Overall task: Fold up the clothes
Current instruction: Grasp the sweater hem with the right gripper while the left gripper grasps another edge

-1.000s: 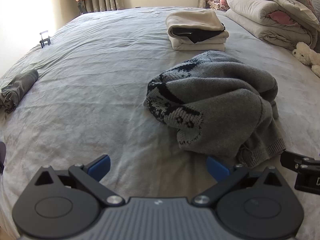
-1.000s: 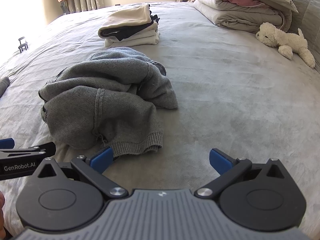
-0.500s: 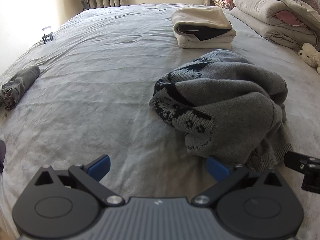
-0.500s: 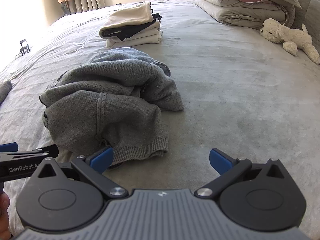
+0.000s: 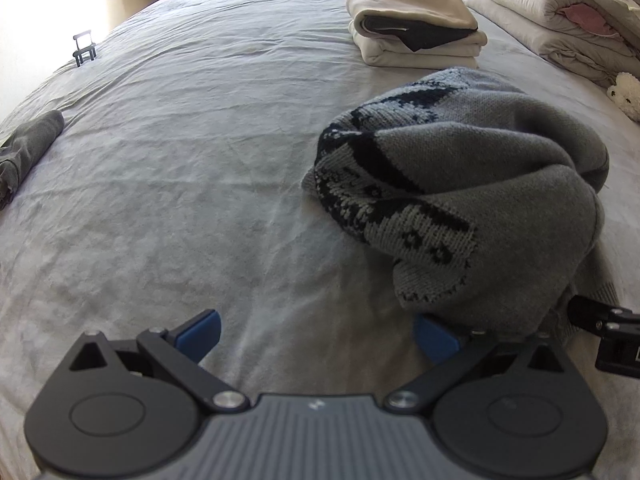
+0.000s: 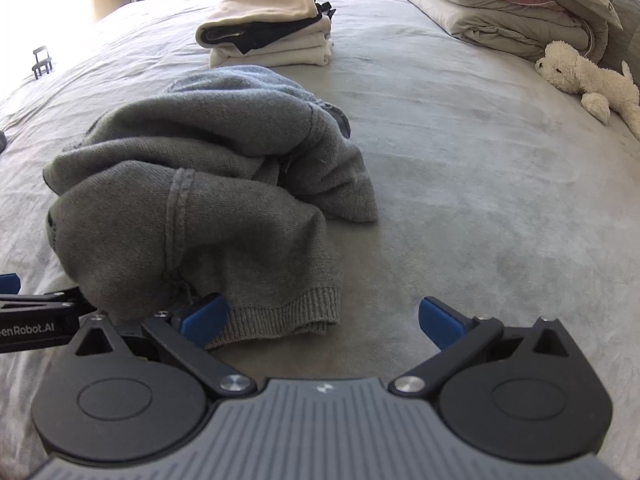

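Lying crumpled near the bed's front edge, the grey sweater shows a dark knit pattern on its left side. At far left sits a dark rolled garment. The left gripper hovers with jaws wide, its right pad tucked under the sweater's edge. The right gripper, jaws wide too, has its left pad touching the ribbed hem. Behind lie folded clothes, a duvet and a plush toy.

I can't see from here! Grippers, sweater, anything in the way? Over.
Left gripper and right gripper both open, holding nothing. Gray sweater crumpled on the bed, unfolded. Nothing blocking; folded stack lies behind it.
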Motion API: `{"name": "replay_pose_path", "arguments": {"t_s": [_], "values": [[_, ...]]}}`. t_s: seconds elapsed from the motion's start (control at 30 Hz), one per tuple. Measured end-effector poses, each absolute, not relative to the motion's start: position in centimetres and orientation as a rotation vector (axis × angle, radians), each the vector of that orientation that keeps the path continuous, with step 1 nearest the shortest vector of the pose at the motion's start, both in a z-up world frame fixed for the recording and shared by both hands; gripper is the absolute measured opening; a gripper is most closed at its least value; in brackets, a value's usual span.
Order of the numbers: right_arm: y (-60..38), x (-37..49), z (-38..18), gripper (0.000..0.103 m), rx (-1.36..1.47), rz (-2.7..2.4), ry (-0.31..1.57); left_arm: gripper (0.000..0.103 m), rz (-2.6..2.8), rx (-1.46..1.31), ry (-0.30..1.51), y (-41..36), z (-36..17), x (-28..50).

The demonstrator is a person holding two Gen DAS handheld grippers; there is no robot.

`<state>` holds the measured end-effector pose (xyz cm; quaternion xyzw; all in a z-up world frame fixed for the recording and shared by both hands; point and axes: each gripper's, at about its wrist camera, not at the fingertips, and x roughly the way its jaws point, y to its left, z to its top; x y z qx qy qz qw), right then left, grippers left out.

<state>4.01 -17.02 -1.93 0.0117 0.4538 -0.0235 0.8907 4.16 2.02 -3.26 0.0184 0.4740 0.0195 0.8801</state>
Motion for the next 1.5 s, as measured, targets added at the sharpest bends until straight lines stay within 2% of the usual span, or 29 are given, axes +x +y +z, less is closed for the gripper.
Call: {"name": "replay_pose_path", "arguments": {"t_s": [0.4,0.83,1.0,1.1,1.17,1.2,1.27,1.5], "values": [[-18.2,4.3,-4.1,0.103,0.023,-0.050,1.006,0.103,-0.012,0.027,0.929,2.7,-4.8,3.3],[-19.9,3.2,-3.3,0.101,0.166,-0.002,0.968,0.103,-0.106,-0.058,0.933,4.3,-2.4,3.1],[-19.2,2.7,-2.8,0.083,0.147,0.019,0.932,0.102,-0.136,-0.078,0.888,4.6,-1.5,2.9],[-18.8,2.3,-2.7,0.065,0.104,0.010,0.911,0.102,-0.145,-0.069,0.879,4.3,-1.4,2.9],[-18.6,2.2,-2.9,0.047,0.090,0.010,0.903,0.102,-0.150,-0.063,0.878,4.1,-1.4,3.0],[-18.7,2.2,-2.8,0.041,0.091,0.012,0.901,0.102,-0.150,-0.062,0.878,4.1,-1.4,3.0],[-19.3,2.4,-2.3,0.011,0.128,0.017,0.897,0.102,-0.149,-0.060,0.878,4.1,-1.4,3.1],[-21.2,4.2,-0.2,0.008,0.128,-0.085,0.808,0.099,-0.189,-0.045,0.874,4.1,-0.9,3.4]]}}
